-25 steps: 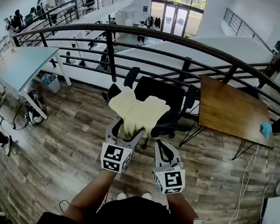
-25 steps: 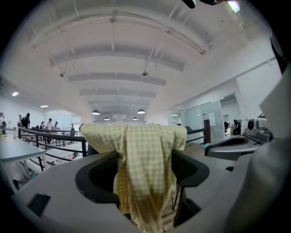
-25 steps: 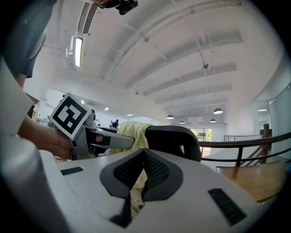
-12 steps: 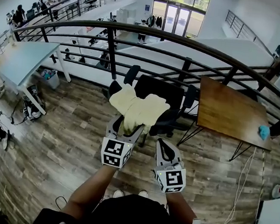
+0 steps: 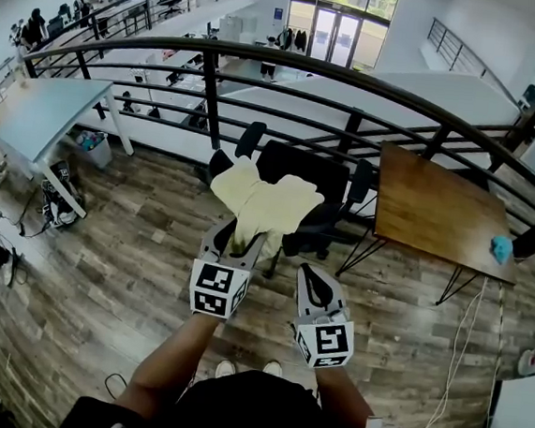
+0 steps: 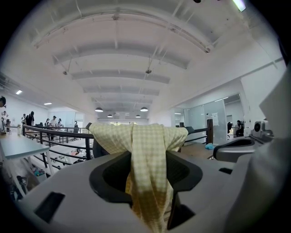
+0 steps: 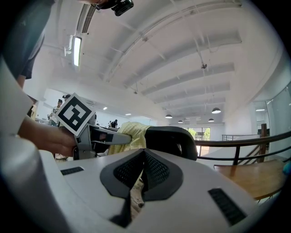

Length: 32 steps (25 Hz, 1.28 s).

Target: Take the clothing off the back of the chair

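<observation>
A pale yellow checked garment [image 5: 263, 206] is draped over the back of a black office chair [image 5: 314, 175] in the head view. My left gripper [image 5: 238, 245] reaches level to the garment's hanging lower edge. Its jaws have just been closing, and a fold of the garment [image 6: 148, 154] now sits pinched between the dark pads. My right gripper [image 5: 310, 278] is held beside it, short of the chair, shut with nothing in it. In the right gripper view the garment [image 7: 129, 133] and the chair back [image 7: 175, 139] lie ahead, beyond the shut right gripper [image 7: 143, 157].
A curved black railing [image 5: 352, 122] runs right behind the chair, with a drop to a lower floor. A wooden table [image 5: 437, 211] with a blue object [image 5: 500, 248] stands to the right. A white table [image 5: 32, 115] and a bin [image 5: 90, 149] are at the left.
The left gripper's jaws have drawn in from wide apart onto the garment's lower edge. The right gripper and the chair have stayed where they were.
</observation>
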Available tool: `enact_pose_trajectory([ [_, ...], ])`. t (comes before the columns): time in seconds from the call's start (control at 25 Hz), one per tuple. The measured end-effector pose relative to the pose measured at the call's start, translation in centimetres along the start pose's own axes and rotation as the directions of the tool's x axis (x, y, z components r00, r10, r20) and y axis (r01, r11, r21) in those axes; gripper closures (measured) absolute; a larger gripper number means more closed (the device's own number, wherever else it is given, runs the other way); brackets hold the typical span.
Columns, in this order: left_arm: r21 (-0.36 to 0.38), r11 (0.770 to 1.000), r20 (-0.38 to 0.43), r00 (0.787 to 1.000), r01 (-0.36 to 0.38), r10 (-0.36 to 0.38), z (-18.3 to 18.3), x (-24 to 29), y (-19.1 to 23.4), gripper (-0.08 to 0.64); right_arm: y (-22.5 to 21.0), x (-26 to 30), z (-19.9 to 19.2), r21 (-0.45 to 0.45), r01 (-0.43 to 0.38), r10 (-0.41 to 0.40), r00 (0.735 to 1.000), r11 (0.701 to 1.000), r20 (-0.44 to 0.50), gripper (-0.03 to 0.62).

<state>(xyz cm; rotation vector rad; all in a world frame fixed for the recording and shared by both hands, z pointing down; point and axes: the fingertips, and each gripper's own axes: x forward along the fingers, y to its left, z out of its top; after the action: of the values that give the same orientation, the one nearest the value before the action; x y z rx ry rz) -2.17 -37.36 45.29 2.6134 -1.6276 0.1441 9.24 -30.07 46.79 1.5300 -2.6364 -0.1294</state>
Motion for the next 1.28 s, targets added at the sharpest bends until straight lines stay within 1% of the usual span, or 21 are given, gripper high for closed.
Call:
enact_pose_trajectory([
  [0.08,0.008,1.000,0.000,1.000,0.008,-0.008,0.0,-0.4,-0.2,0.347,0.4,-0.1,0.0,-0.003,-0.003,0.003,1.000,1.000,0.003,0.572],
  [0.24,0.034,0.999,0.007,1.000,0.009,-0.009,0.3,-1.2,-0.6,0.436,1.1,-0.5,0.5,-0.001,-0.007,0.007,1.000,1.000,0.006,0.572],
  [0.4,0.037,0.999,0.010,1.000,0.011,-0.011,0.3,-1.7,-0.8,0.482,1.3,-0.9,0.5,0.000,0.000,0.000,1.000,1.000,0.009,0.572],
  [0.64,0.034,0.999,0.015,1.000,0.025,-0.025,0.6,-3.0,-1.0,0.494,1.0,-1.9,0.9,0.004,0.030,-0.030,0.999,1.000,0.012,0.572],
  [0.84,0.011,0.999,0.013,0.999,0.038,-0.038,0.1,-4.0,-1.6,0.495,0.9,-2.9,0.9,-0.006,0.040,-0.040,0.999,0.999,0.009,0.572],
  [1.04,0.002,0.999,0.018,0.999,0.042,-0.042,0.0,-5.5,-1.4,0.495,0.5,-3.5,1.3,-0.009,0.068,-0.068,0.998,0.998,0.017,0.572],
  [1.12,-0.001,0.999,0.018,0.999,0.044,-0.044,-0.1,-6.1,-1.2,0.495,0.7,-3.5,1.5,-0.018,0.069,-0.068,0.997,0.997,0.020,0.572],
  [1.28,0.008,0.998,0.027,0.998,0.059,-0.059,0.0,-7.1,-1.3,0.495,1.5,-3.8,1.6,-0.007,0.080,-0.080,0.997,0.997,0.016,0.572],
])
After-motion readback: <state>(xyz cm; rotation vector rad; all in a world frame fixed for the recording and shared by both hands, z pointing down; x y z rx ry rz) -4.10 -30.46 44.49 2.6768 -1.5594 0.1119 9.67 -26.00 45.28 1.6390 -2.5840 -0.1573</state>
